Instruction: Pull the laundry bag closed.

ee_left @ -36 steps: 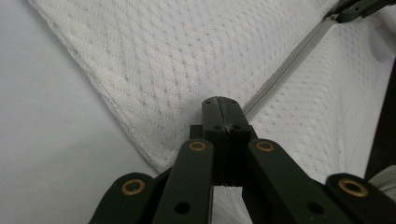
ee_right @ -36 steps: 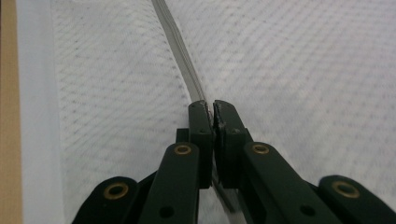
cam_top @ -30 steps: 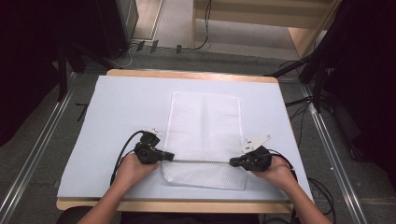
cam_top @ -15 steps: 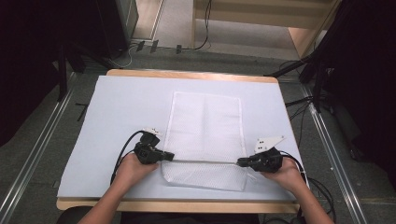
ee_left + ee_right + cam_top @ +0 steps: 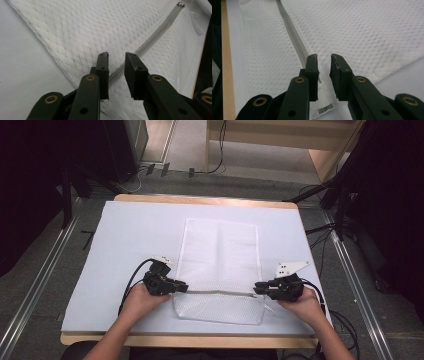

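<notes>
Two hand-held tools meet a white mesh laundry bag (image 5: 220, 270) on the pale-covered table (image 5: 125, 235), seen from above the person's side; the bag lies flat, its long axis running from the near edge toward the far edge, roughly midway between the left and right edges, its near end close to the table's near edge; a grey zipper (image 5: 220, 291) crosses the bag from side to side near that near end. The left tool (image 5: 181, 287), held in the person's left hand (image 5: 142, 301), points inward at the bag's left border where the zipper starts; in the left gripper view its two black jaws stand a narrow gap apart, having just been opening, with the zipper (image 5: 150, 41) line running up from between them and mesh beneath; the pads (image 5: 103, 72) are not pressing on the fabric. The right tool (image 5: 260, 288), held in the right hand (image 5: 302, 305), points inward at the bag's right border on the same zipper line; in the right gripper view its jaws also stand narrowly parted, having just been opening, with the zipper (image 5: 292, 37) and the bag's hem below them and nothing clamped. Cables (image 5: 131, 282) trail from both tools toward the table's near edge; the wooden rim (image 5: 200, 200) of the table shows along the far edge.
</notes>
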A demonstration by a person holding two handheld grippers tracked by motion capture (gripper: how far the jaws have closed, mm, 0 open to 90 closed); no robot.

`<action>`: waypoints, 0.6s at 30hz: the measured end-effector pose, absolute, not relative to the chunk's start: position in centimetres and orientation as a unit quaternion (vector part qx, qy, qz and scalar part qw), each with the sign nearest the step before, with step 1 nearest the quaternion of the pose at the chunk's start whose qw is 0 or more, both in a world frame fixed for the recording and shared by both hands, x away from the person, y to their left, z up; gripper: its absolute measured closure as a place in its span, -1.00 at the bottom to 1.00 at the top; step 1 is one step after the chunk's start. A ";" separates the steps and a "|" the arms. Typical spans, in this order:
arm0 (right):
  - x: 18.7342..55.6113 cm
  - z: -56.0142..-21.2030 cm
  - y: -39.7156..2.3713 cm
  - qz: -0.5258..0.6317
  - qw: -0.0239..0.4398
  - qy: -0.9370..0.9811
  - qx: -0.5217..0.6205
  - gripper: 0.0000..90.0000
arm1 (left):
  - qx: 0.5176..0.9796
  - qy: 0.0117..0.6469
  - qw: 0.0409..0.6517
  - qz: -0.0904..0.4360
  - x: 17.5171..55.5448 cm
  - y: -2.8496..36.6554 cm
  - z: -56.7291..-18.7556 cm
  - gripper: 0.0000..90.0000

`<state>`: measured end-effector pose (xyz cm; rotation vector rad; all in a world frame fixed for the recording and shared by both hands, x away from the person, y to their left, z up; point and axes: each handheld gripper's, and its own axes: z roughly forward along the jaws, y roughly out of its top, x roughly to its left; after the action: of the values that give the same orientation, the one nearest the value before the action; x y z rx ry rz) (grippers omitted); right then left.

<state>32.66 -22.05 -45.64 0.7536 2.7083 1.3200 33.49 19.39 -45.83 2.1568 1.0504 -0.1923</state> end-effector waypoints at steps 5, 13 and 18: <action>32.7 -45.8 -22.5 0.426 0.031 0.867 0.256 0.53 | 0.837 0.405 0.362 -0.059 33.4 19.9 -45.3 0.48; 33.0 -46.3 -24.0 0.433 0.045 0.857 0.276 0.20 | 0.833 0.406 0.374 -0.027 33.3 21.4 -44.4 0.18; 33.2 -46.6 -25.3 0.431 0.061 0.850 0.297 0.08 | 0.828 0.415 0.377 -0.013 33.4 22.7 -44.0 0.05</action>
<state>33.22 -25.31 -46.65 0.8994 2.5697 1.3035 33.41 22.65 -44.01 2.1171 1.0619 -0.0334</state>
